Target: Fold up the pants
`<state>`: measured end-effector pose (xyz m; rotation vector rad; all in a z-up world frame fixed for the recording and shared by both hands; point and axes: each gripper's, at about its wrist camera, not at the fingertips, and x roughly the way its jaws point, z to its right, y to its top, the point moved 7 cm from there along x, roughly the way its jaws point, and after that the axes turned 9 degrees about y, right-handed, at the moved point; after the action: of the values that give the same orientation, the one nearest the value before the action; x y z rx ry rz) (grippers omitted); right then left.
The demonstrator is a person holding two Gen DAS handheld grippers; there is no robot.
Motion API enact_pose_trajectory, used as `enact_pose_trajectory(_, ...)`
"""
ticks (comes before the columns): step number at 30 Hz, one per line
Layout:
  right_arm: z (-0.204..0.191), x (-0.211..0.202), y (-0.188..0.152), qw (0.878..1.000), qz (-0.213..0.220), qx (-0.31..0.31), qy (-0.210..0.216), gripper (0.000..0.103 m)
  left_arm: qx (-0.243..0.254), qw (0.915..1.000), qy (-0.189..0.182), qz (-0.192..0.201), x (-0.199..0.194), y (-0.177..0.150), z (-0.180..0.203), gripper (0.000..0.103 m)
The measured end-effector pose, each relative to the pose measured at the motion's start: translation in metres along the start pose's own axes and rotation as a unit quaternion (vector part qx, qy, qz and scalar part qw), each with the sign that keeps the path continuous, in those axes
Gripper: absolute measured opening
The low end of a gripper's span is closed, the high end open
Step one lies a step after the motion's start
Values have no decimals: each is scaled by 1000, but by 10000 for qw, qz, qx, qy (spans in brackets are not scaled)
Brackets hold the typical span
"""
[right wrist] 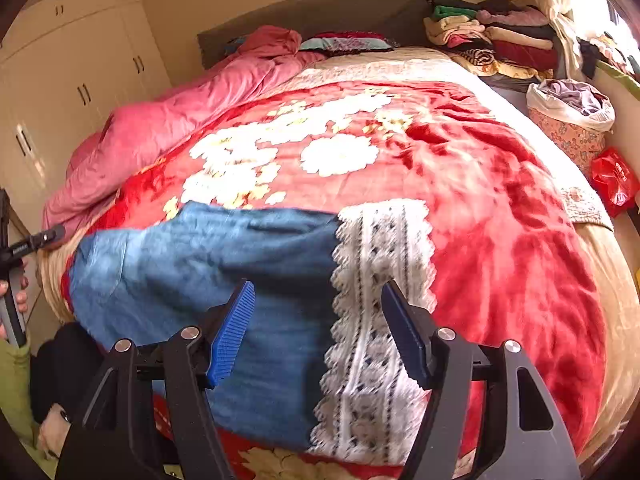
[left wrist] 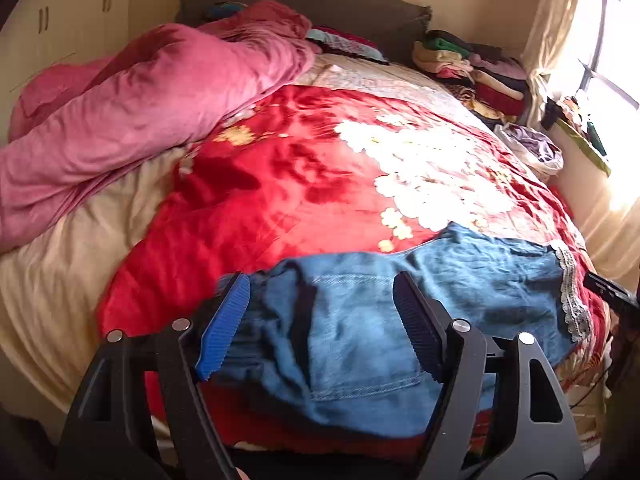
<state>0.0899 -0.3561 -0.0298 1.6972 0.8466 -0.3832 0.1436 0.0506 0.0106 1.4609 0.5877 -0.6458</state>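
Note:
Blue denim pants [left wrist: 480, 280] lie folded flat across the near end of a red floral blanket [left wrist: 280, 184] on the bed. A broad white lace hem [right wrist: 384, 248] trims their right end. My left gripper [left wrist: 320, 284] hovers over the left part of the denim. Its jaws stand wide apart, and its blue pads [left wrist: 226, 328] touch no cloth. Over the seam between denim [right wrist: 200, 260] and lace, my right gripper [right wrist: 318, 288] is open as well, with nothing pinched. The near edge of the pants is hidden behind both grippers.
A pink duvet [left wrist: 140, 112] is bunched along the bed's left side. Stacked folded clothes [right wrist: 500, 36] sit at the headboard's right. Beside the bed on the right are a laundry basket [right wrist: 568, 120] and a red bag [right wrist: 614, 178]. A wardrobe [right wrist: 72, 80] lines the left wall.

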Motion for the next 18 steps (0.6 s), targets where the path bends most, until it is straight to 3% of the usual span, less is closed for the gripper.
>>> enact_pose_trajectory(4,43,7,36,9989,65,465,66,65,266,9979,-575,-160,31,18,56,67)
enact_pose_trajectory(8,75,33,52,9958,-220,848,266,62,482,9930,-930,-549,76,22,106,67)
enact_pose_trajectory(13,86,73,43,9932,-722,845,333,60,765,9871,-1022,-967,129,14,140,67)
enact_pose_trajectory(15,86,84,33,9923,-909,761,355,54,782,9857,-1033,-1079,144,12,145,67)
enact_pose_trajectory(18,84,87,26,9939,-892,491,416,51,643,9822,-1252,-1243,158,12,150,67)
